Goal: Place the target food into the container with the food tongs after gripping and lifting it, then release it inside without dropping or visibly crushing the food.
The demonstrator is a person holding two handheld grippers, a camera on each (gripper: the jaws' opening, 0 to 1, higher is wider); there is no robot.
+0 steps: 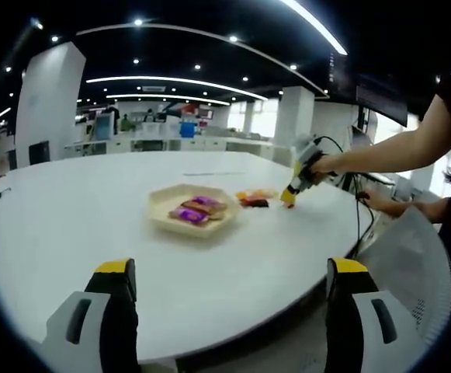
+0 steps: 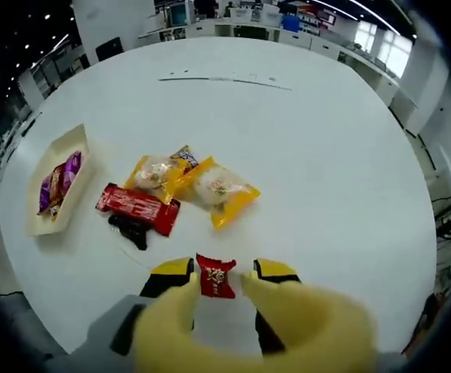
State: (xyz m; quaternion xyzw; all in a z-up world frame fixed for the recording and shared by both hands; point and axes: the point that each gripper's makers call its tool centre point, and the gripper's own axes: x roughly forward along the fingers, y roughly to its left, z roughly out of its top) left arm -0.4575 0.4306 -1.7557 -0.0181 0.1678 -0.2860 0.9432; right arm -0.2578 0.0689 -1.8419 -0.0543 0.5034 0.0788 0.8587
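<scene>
White and broad, the bench (image 2: 303, 140) carries a tray (image 2: 46, 214) set well apart from loose snacks, where the right tongs (image 2: 213, 273) are spread around a small red packet (image 2: 215, 278), presumably for gripping, while the left tongs (image 1: 229, 284) are held apart, idle.

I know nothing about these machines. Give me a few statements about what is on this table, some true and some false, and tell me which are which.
1. The small red packet sits between the right gripper jaws. True.
2. The cream tray is empty. False: purple wrapped snacks lie in it.
3. Two yellow snack packets lie beside the long red packet. True.
4. The left gripper grips a packet. False: its jaws stand wide apart with nothing between them.
5. The white table is square. False: its edge curves.
</scene>
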